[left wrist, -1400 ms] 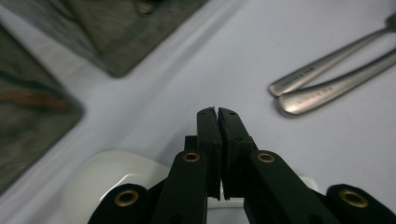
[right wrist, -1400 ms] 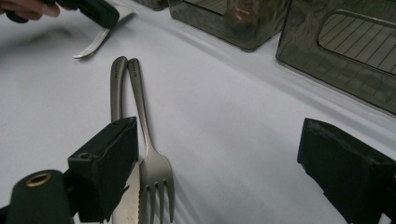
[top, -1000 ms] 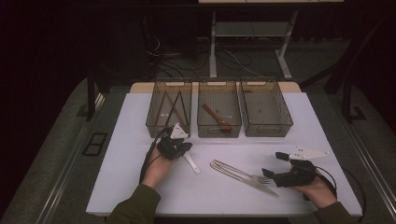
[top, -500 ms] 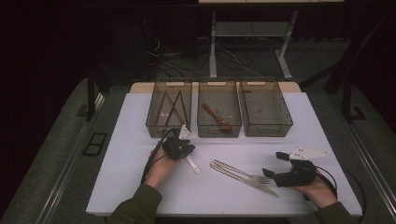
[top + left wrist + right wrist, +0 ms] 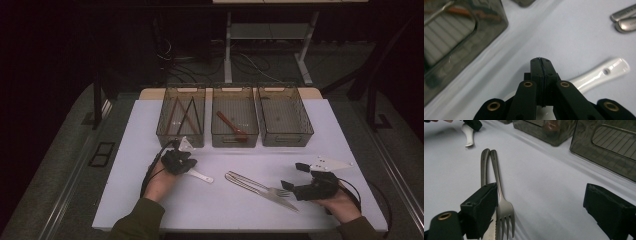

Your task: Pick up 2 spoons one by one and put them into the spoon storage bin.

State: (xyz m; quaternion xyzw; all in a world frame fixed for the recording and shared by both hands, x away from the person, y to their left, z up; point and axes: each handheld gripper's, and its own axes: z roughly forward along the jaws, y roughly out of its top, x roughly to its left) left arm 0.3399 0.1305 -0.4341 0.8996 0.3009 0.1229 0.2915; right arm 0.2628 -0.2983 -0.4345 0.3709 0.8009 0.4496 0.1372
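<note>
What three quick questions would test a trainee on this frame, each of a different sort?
1. True or false: the left gripper has its jaws shut.
2. What lies in the middle bin? A) a metal fork B) a reddish-brown spoon C) a white spoon
3. Which two metal utensils lie side by side on the table at the open right gripper?

Key:
1. True, the pads meet.
2. B, the reddish-brown spoon.
3. The fork and the knife.
</note>
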